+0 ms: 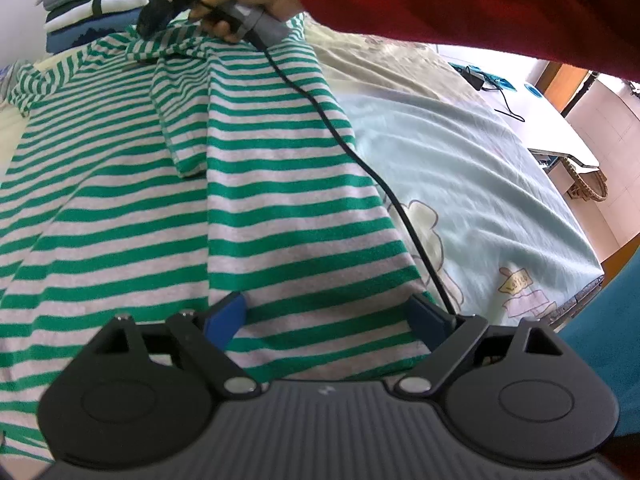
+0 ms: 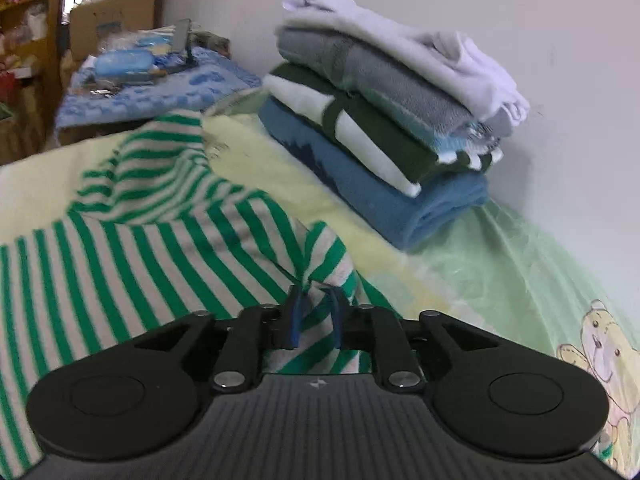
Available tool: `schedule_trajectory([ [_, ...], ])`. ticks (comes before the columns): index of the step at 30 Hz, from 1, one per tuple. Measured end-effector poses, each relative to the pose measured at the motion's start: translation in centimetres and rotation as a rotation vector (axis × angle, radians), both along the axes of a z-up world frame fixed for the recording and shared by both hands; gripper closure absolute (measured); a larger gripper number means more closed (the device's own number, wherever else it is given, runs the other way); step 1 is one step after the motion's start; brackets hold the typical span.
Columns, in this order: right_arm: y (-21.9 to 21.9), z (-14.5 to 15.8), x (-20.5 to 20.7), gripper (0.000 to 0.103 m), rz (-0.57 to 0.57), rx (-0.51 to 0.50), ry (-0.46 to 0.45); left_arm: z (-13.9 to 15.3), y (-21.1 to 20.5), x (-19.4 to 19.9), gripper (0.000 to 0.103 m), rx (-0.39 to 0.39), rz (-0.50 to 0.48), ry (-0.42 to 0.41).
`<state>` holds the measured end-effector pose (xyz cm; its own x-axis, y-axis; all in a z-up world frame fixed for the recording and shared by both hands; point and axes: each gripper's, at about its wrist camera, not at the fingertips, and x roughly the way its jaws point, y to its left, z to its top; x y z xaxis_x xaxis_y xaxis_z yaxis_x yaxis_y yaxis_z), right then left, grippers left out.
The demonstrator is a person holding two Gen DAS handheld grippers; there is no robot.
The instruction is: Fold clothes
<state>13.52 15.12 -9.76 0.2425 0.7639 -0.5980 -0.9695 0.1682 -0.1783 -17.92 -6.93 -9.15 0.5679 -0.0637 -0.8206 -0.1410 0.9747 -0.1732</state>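
Note:
A green-and-white striped shirt (image 1: 120,200) lies spread on the bed, its right side folded inward along a straight edge, with a sleeve (image 1: 180,120) lying on top. My left gripper (image 1: 328,314) is open just above the shirt's near hem, and its blue fingers (image 1: 224,316) straddle the folded panel. At the far end a hand in a red sleeve holds my right gripper (image 1: 154,16) at the shoulder area. In the right wrist view the right gripper (image 2: 316,314) is shut on a bunched piece of the striped shirt (image 2: 160,248).
A stack of folded clothes (image 2: 380,120) (image 1: 92,0) stands by the wall beyond the shirt. A black cable (image 1: 340,132) trails across the shirt's right side. The bed sheet (image 1: 480,180) is bare to the right. A cluttered side table (image 2: 152,76) sits past the bed.

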Motion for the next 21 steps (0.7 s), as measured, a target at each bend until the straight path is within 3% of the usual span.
schedule_trajectory([
  [4, -1.0, 1.0, 0.5, 0.102, -0.012, 0.042, 0.017, 0.0, 0.3, -0.1, 0.014, -0.011, 0.002, -0.008],
  [10, -2.4, 4.9, 3.1, 0.102, -0.078, 0.188, 0.206, 0.0, 0.3, -0.2, 0.013, -0.012, -0.006, -0.015],
  [12, -1.8, 5.1, 3.5, 0.102, -0.117, 0.205, 0.21, -0.1, 0.4, -0.1, 0.013, -0.011, -0.007, -0.015],
  [21, 3.3, -0.3, 3.9, 0.102, -0.205, 0.027, 0.125, 0.0, 0.1, -0.3, 0.013, 0.0, 0.002, -0.009],
])
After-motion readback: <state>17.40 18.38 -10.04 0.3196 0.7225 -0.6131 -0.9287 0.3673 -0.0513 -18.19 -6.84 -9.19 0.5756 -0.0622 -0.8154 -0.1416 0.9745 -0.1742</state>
